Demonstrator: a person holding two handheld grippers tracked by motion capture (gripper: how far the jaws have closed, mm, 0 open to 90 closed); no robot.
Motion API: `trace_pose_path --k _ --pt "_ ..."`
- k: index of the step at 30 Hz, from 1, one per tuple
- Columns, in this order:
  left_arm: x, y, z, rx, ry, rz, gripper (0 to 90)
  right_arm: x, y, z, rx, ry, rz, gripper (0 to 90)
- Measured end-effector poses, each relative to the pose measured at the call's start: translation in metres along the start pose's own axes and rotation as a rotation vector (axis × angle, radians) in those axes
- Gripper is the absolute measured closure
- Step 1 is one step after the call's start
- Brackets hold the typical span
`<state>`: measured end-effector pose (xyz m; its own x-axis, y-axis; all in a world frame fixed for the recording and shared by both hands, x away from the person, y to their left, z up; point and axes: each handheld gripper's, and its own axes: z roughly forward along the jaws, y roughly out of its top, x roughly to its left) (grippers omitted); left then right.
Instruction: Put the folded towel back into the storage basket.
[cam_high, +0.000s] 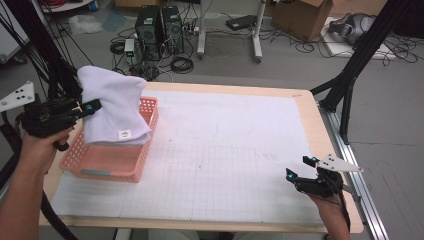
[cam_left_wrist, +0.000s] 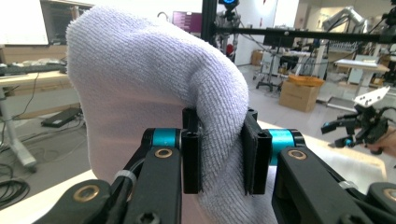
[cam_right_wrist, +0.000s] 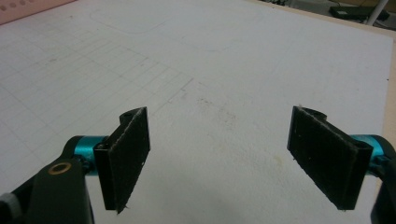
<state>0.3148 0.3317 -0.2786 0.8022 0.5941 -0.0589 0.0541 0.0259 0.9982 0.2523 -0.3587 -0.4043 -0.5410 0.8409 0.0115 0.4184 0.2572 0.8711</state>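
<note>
A folded white towel (cam_high: 112, 105) hangs above the pink basket (cam_high: 131, 172) at the table's left side, its lower edge with a small label draping over the basket's inside. My left gripper (cam_high: 92, 106) is shut on the towel's left edge; in the left gripper view the towel (cam_left_wrist: 154, 88) is pinched between the two black pads (cam_left_wrist: 191, 161). My right gripper (cam_high: 300, 167) rests low near the table's front right corner, open, with nothing between its pads (cam_right_wrist: 128, 154) above the white gridded mat (cam_right_wrist: 210, 70).
The white gridded mat (cam_high: 225, 150) covers most of the wooden table (cam_high: 310, 107). Black tripod legs (cam_high: 350, 75) stand off the right edge. Computer towers (cam_high: 160, 27), cables and cardboard boxes (cam_high: 305, 15) lie on the floor beyond the table.
</note>
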Motion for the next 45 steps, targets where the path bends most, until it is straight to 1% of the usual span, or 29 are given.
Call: trace_pose_path --k 2,4,8,9,10,12,18,19,21,22,29,33,37,38,40,45 --pt "0.005 -0.006 -0.007 0.0 0.006 -0.008 73.2 0.001 0.0 0.001 0.0 -0.001 -0.007 19.9" --pt "0.01 -0.013 -0.013 0.003 0.013 -0.016 73.3 0.002 0.001 0.001 0.004 -0.002 -0.003 19.9" --pt "0.021 -0.028 -0.019 0.015 0.015 -0.036 73.2 0.002 0.0 0.0 0.008 -0.011 -0.011 19.9" --pt "0.023 -0.031 -0.02 0.02 0.011 -0.036 73.2 0.002 0.0 0.0 0.013 -0.013 -0.001 19.9" --pt "0.025 -0.033 -0.021 0.025 0.008 -0.039 73.2 0.002 0.0 0.0 0.011 -0.015 -0.008 19.9" --pt "0.027 -0.038 -0.02 0.031 0.004 -0.047 73.2 0.002 0.0 0.0 0.013 -0.02 0.001 19.9" --pt "0.034 -0.05 -0.019 0.063 -0.01 -0.064 73.2 0.004 0.0 0.002 0.021 -0.02 -0.01 19.9" --pt "0.035 -0.052 -0.019 0.071 -0.011 -0.06 73.2 0.005 0.0 0.002 0.024 -0.016 -0.006 19.9" --pt "0.036 -0.056 -0.018 0.079 -0.018 -0.069 73.2 0.006 0.001 0.003 0.021 -0.016 -0.019 19.9" --pt "0.037 -0.058 -0.018 0.085 -0.019 -0.071 73.2 0.006 0.001 0.004 0.024 -0.014 -0.017 19.9" --pt "0.042 -0.069 -0.009 0.117 -0.038 -0.089 73.2 0.007 0.001 0.004 0.028 -0.017 -0.019 19.9" --pt "0.045 -0.076 -0.002 0.142 -0.035 -0.108 73.2 0.007 0.001 0.003 0.027 -0.017 -0.019 19.9" --pt "0.046 -0.085 0.006 0.159 -0.044 -0.127 73.1 0.007 0.0 0.003 0.028 -0.015 -0.027 19.9" --pt "0.047 -0.086 0.008 0.165 -0.043 -0.13 73.1 0.007 0.0 0.003 0.029 -0.015 -0.018 19.9" --pt "0.048 -0.088 0.012 0.172 -0.043 -0.135 73.1 0.005 -0.001 0.003 0.029 -0.016 -0.011 19.9" --pt "0.049 -0.092 0.02 0.188 -0.05 -0.135 73.1 0.007 -0.001 0.003 0.033 -0.015 -0.022 20.0"
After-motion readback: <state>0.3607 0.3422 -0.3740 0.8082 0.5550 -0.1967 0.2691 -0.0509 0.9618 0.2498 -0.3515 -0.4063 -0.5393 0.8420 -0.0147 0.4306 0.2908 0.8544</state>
